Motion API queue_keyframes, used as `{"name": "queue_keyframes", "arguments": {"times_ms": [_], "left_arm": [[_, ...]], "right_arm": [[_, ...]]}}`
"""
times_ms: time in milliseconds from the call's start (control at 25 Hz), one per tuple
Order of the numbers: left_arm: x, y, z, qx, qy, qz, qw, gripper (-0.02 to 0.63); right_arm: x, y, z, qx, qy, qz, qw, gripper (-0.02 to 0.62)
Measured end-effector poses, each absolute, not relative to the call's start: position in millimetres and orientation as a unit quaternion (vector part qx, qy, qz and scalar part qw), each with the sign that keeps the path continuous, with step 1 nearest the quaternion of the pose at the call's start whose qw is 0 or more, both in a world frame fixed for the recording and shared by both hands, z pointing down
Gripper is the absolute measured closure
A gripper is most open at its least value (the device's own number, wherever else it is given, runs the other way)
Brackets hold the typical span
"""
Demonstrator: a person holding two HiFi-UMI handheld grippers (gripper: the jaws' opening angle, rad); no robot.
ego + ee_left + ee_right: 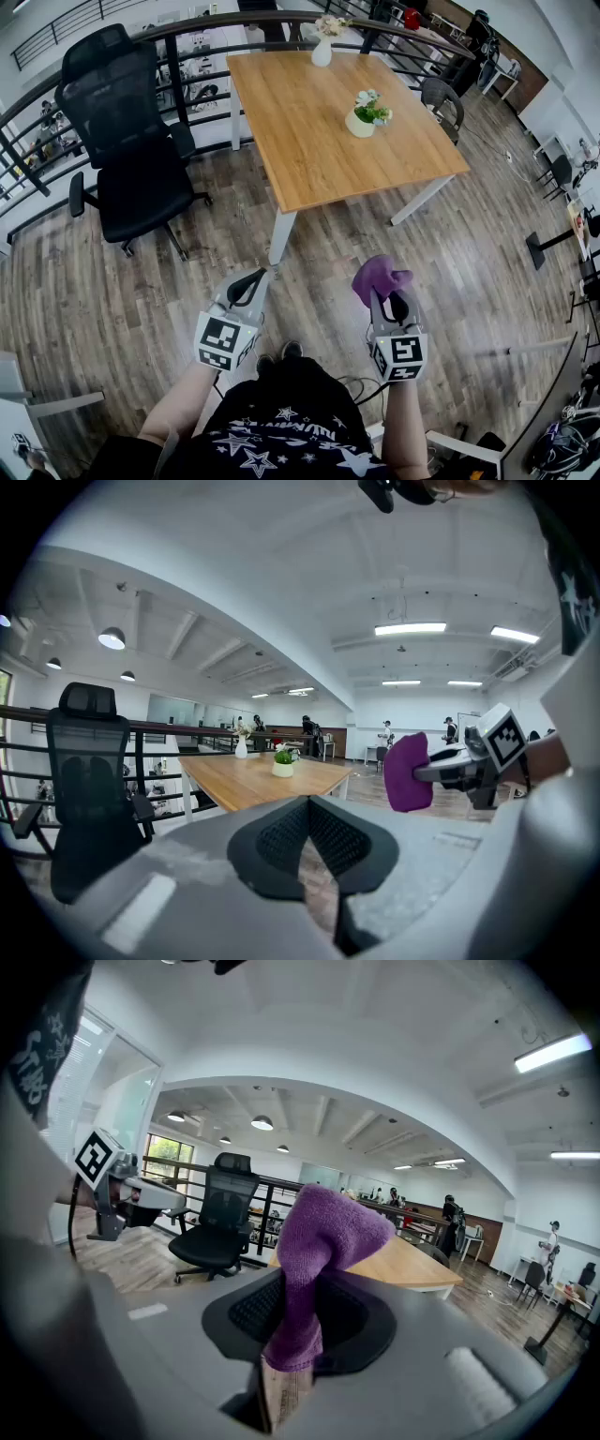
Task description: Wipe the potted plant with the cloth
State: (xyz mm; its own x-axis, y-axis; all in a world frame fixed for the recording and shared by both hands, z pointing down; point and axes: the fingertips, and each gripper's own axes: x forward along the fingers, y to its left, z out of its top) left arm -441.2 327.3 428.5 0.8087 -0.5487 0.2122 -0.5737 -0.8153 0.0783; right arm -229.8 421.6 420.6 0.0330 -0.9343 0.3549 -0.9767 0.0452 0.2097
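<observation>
The right gripper (385, 298) is pinching the purple cloth (379, 277) by seemingly a thin fold, and the left gripper (247, 281) is sitting pressed together and empty, so wiping is risking tipping the unsteadied potted plant (366, 114).

potted plant (367, 113) on the surface (305, 145), vase (322, 49) behind it at the far edge, chair (131, 150) to the left.

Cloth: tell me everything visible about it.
The cloth is purple, fuzzy terry-like fabric, bunched up. The right hand-held gripper is shut on its lower part; the rest sticks out past the jaws and folds over. It is in the air over the floor, short of the table, touching nothing else.
</observation>
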Motion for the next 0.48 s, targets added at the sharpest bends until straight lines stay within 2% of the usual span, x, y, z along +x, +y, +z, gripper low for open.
{"name": "queue_keyframes", "arguments": {"times_ms": [480], "left_arm": [[-469.7, 334.4, 424.3, 0.941, -0.318, 0.09, 0.074, 0.604]], "right_arm": [[-247.7, 412.9, 412.5, 0.667, -0.717, 0.056, 0.194, 0.514]]}}
